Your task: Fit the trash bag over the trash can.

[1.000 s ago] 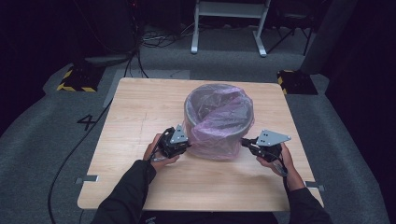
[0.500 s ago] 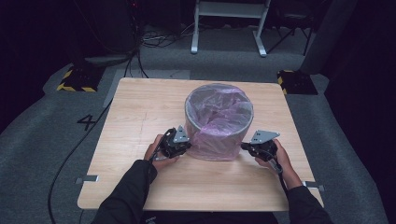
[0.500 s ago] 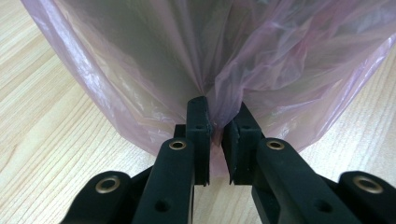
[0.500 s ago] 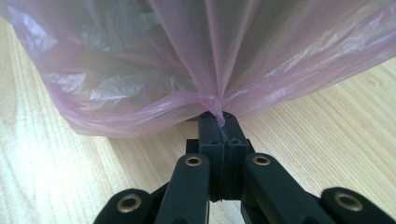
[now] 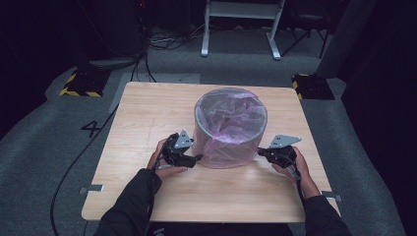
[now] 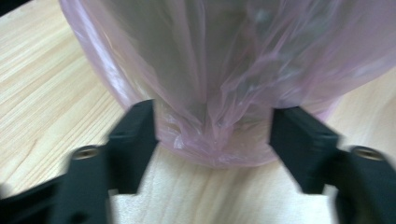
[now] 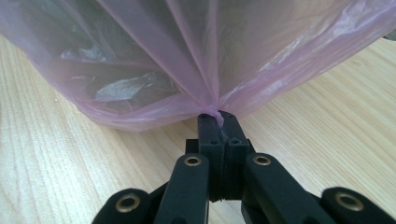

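A grey round bin (image 5: 230,129) stands on the wooden table (image 5: 147,113), with a thin pink plastic bag (image 5: 231,118) pulled over it down to the tabletop. My left gripper (image 5: 196,158) sits at the bin's lower left; its jaws have just been opening and now stand wide apart, with a fold of the bag (image 6: 212,126) loose between them and untouched by the pads. At the bin's lower right, my right gripper (image 5: 260,152) is shut on a gathered pinch of the bag (image 7: 217,114), which fans upward from its fingertips (image 7: 208,122).
Grey carpet surrounds the table. A metal stand (image 5: 241,19) and cables lie on the floor behind it. Two yellow-and-black striped blocks (image 5: 81,83) (image 5: 310,83) sit beyond the table's back corners. Bare wood lies in front of the bin.
The bag's lower edge has come down to the table on both sides. My left gripper's jaws have opened off the bag. The right gripper has sunk a little toward the table.
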Demonstrator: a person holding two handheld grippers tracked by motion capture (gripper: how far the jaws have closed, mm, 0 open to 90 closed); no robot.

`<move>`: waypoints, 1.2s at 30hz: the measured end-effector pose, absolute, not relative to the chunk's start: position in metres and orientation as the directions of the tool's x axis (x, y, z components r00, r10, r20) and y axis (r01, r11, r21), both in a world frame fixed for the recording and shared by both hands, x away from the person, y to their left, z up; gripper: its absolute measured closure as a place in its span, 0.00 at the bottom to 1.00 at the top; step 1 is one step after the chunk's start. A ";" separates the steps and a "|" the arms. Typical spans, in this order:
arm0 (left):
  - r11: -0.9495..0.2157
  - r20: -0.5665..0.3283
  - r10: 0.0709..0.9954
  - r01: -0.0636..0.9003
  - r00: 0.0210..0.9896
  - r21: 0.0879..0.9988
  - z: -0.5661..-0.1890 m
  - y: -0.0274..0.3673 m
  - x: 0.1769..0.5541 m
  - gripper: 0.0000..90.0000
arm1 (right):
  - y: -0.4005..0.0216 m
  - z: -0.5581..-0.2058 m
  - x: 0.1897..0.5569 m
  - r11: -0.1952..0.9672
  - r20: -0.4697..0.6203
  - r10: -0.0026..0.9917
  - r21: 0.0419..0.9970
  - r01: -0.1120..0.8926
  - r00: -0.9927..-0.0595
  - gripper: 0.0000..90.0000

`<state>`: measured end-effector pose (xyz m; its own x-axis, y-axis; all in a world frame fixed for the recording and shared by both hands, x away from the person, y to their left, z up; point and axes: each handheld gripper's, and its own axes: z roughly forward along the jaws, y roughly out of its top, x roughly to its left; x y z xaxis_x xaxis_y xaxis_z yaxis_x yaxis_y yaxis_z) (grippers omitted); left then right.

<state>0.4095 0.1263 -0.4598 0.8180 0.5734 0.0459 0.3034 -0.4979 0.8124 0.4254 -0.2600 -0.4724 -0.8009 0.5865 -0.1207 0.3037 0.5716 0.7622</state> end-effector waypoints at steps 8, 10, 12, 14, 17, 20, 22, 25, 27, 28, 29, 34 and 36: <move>-0.516 0.065 0.583 0.307 0.810 0.799 -0.453 0.142 0.399 0.17 | -0.271 -0.469 0.424 0.551 -0.097 0.598 0.770 0.321 -0.795 0.61; -0.548 0.107 0.584 0.293 0.805 0.783 -0.455 0.144 0.394 0.17 | -0.273 -0.468 0.423 0.546 -0.081 0.597 0.771 0.329 -0.798 0.53; -0.577 0.133 0.590 0.301 0.796 0.759 -0.457 0.145 0.391 0.17 | -0.278 -0.468 0.422 0.526 -0.051 0.603 0.776 0.348 -0.796 0.42; -0.578 0.124 0.593 0.313 0.796 0.754 -0.459 0.148 0.388 0.17 | -0.285 -0.466 0.420 0.501 -0.031 0.612 0.788 0.358 -0.790 0.35; -0.579 0.114 0.594 0.324 0.796 0.748 -0.462 0.152 0.385 0.17 | -0.292 -0.463 0.418 0.471 -0.017 0.625 0.806 0.360 -0.780 0.28; -0.571 0.105 0.603 0.337 0.791 0.748 -0.464 0.157 0.382 0.17 | -0.300 -0.459 0.415 0.432 0.001 0.638 0.828 0.359 -0.770 0.23; -0.567 0.100 0.609 0.344 0.787 0.748 -0.467 0.160 0.381 0.17 | -0.304 -0.457 0.414 0.417 0.009 0.637 0.837 0.355 -0.771 0.19; -0.565 0.085 0.614 0.362 0.785 0.741 -0.473 0.164 0.378 0.17 | -0.306 -0.456 0.412 0.421 -0.003 0.655 0.832 0.361 -0.755 0.19; -0.566 0.083 0.617 0.368 0.783 0.738 -0.478 0.166 0.375 0.17 | -0.307 -0.455 0.410 0.428 -0.006 0.656 0.827 0.365 -0.755 0.19; -0.569 0.082 0.617 0.372 0.782 0.734 -0.480 0.167 0.373 0.17 | -0.307 -0.454 0.409 0.431 -0.014 0.655 0.828 0.359 -0.755 0.20; -0.569 0.078 0.622 0.381 0.779 0.729 -0.482 0.168 0.372 0.17 | -0.307 -0.454 0.407 0.435 -0.029 0.656 0.831 0.346 -0.754 0.20; -0.571 0.074 0.628 0.394 0.775 0.720 -0.489 0.172 0.364 0.17 | -0.308 -0.453 0.403 0.441 -0.054 0.666 0.832 0.335 -0.744 0.20; -0.576 0.070 0.626 0.401 0.776 0.712 -0.491 0.174 0.361 0.17 | -0.309 -0.452 0.402 0.443 -0.067 0.675 0.833 0.331 -0.735 0.20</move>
